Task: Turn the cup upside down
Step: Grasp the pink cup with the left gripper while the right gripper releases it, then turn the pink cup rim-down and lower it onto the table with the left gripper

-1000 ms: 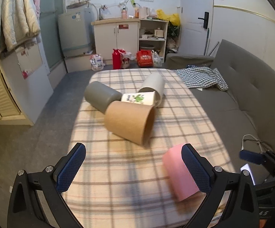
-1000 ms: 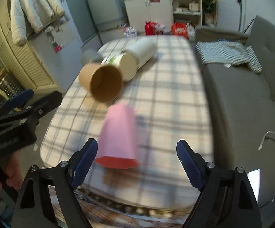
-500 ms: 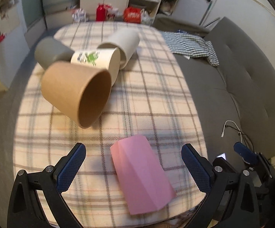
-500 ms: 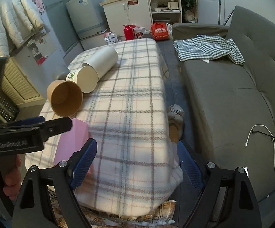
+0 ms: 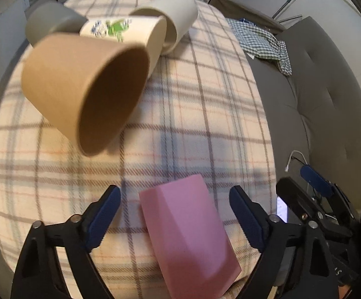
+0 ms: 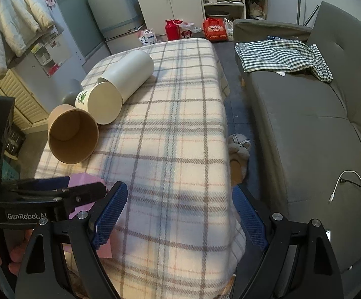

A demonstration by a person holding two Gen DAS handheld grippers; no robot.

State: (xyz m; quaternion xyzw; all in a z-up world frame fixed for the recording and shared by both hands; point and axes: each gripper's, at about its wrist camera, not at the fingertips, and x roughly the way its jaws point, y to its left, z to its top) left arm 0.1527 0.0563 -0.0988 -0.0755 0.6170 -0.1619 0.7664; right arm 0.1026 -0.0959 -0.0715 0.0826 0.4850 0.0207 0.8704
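Both wrist cams low, share plaid table [image 5: 205, 114].

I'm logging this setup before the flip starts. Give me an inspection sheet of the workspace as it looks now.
Surface: plaid blanket covering the table.
Job's things: pink cup on its side at the near edge; brown cup, printed cup, white cup and grey cup on their sides, clustered.
Clutter: nothing seen on the blanket.
Grippers: left gripper open, straddling the pink cup; right gripper open, holding nothing.
Cables: white cable on the sofa.
Surroundings: grey sofa with checked cloth; cabinet; red bags on the floor.
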